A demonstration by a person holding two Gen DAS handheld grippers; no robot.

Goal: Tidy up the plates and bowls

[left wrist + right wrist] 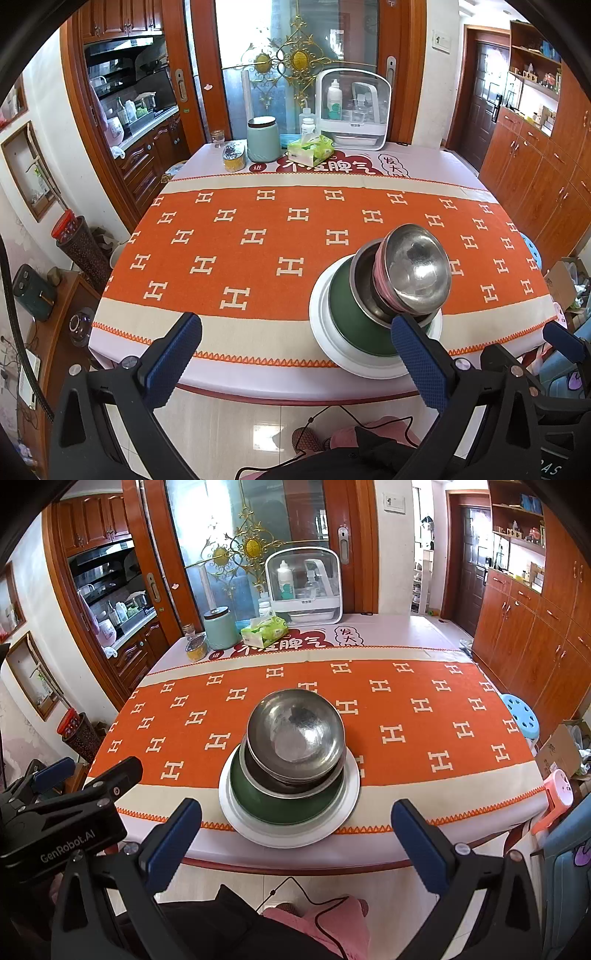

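A stack stands near the table's front edge: a white plate (343, 812) at the bottom, a green bowl (273, 805) on it, a steel bowl (258, 775) in that, and a steel bowl (295, 731) on top. In the left wrist view the stack shows as white plate (321, 332), green bowl (351, 317) and top steel bowl (417, 266) with a pink band under its rim. My left gripper (295, 365) is open and empty, in front of the table and left of the stack. My right gripper (295, 845) is open and empty, just in front of the stack.
The table carries an orange patterned cloth (406, 709). At its far end stand a pale green canister (221, 627), a tissue pack (264, 631), a yellow tin (195, 648) and a white cabinet with bottles (304, 587). A blue stool (521, 712) and pink stool (557, 790) stand right.
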